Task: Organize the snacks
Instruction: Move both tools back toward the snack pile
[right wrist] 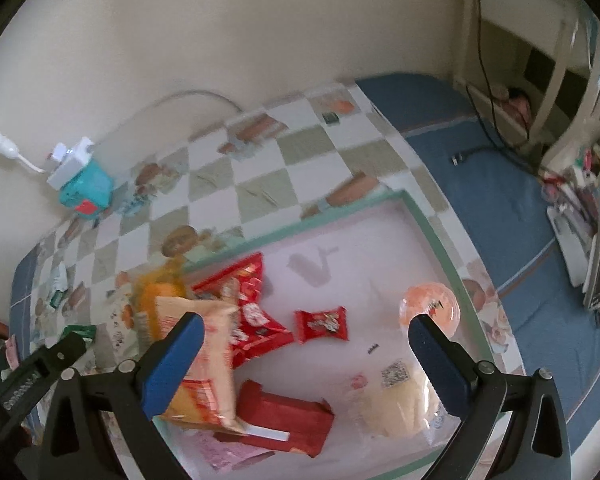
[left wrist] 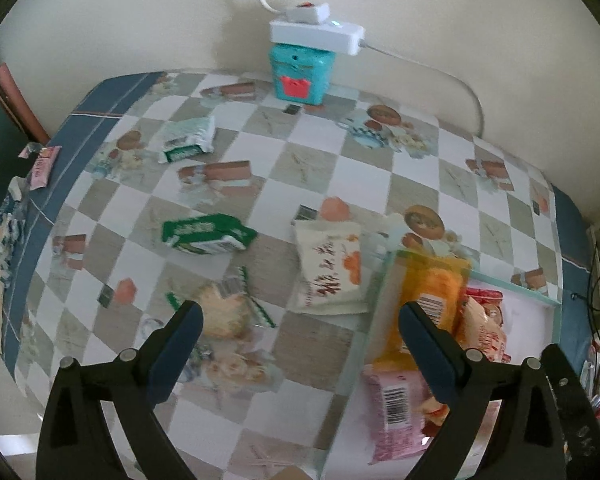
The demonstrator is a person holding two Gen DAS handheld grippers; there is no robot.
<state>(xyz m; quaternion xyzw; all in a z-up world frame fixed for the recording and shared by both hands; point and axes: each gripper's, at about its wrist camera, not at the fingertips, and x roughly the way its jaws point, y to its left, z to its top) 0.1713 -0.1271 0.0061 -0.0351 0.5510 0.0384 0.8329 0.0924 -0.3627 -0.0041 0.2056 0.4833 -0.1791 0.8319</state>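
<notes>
My left gripper (left wrist: 300,312) is open and empty above the checked tablecloth. Under it lie a clear-wrapped pastry with green trim (left wrist: 224,312), a green box (left wrist: 208,234), a white packet with red writing (left wrist: 330,272) and a pale green packet (left wrist: 188,140) further back. A green-rimmed tray (left wrist: 512,284) at the right holds an orange bag (left wrist: 428,296) and a pink packet (left wrist: 392,412). My right gripper (right wrist: 306,326) is open and empty above this tray (right wrist: 432,232), over red packets (right wrist: 244,300), a small red packet (right wrist: 320,324), a red box (right wrist: 288,420), a cream bun (right wrist: 396,404) and an orange round snack (right wrist: 432,304).
A teal box (left wrist: 300,76) with a white power adapter (left wrist: 316,34) on top stands against the back wall. A pink wrapper (left wrist: 42,166) lies at the table's left edge. A white shelf with clutter (right wrist: 580,216) stands to the right past the blue cloth border (right wrist: 500,184).
</notes>
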